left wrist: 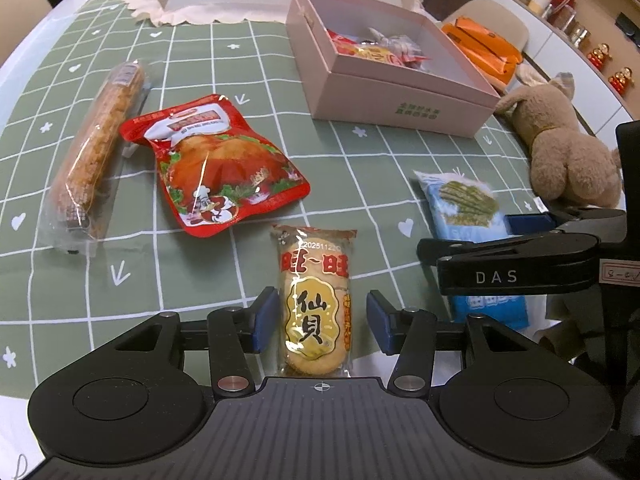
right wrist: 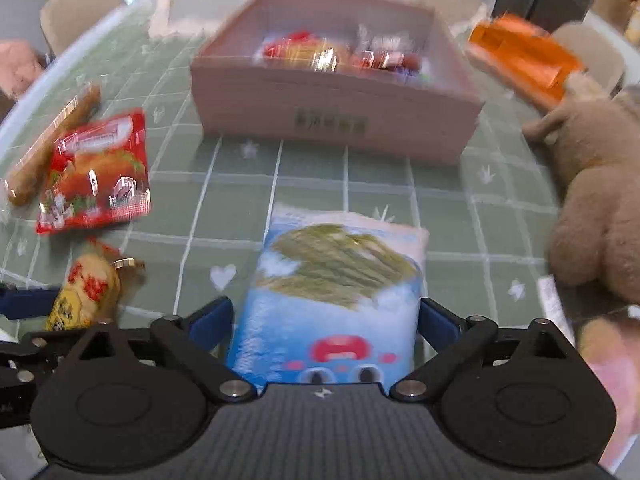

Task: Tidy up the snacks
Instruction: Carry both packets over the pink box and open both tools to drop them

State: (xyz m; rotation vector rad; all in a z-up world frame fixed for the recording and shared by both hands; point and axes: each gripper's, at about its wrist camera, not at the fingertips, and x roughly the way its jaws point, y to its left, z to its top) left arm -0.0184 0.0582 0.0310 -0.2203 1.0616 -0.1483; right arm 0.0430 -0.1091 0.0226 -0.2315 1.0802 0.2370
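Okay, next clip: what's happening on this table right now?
A person with a claw in each hand is sorting snacks into a pink box that already holds a few wrapped ones. The left claw is open around a rice cracker pack, with gaps on both sides. The right claw straddles a blue seaweed snack bag; the blur hides whether its pads touch. A red chicken pouch and a long bread stick lie on the tablecloth.

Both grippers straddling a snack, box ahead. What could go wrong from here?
1. The left gripper has gaps to the rice cracker pack; a squeeze may crush it.
2. The right gripper barely spans the blue seaweed pack; it may slip.
3. The grippers are close together; they may collide heading to the pink box.
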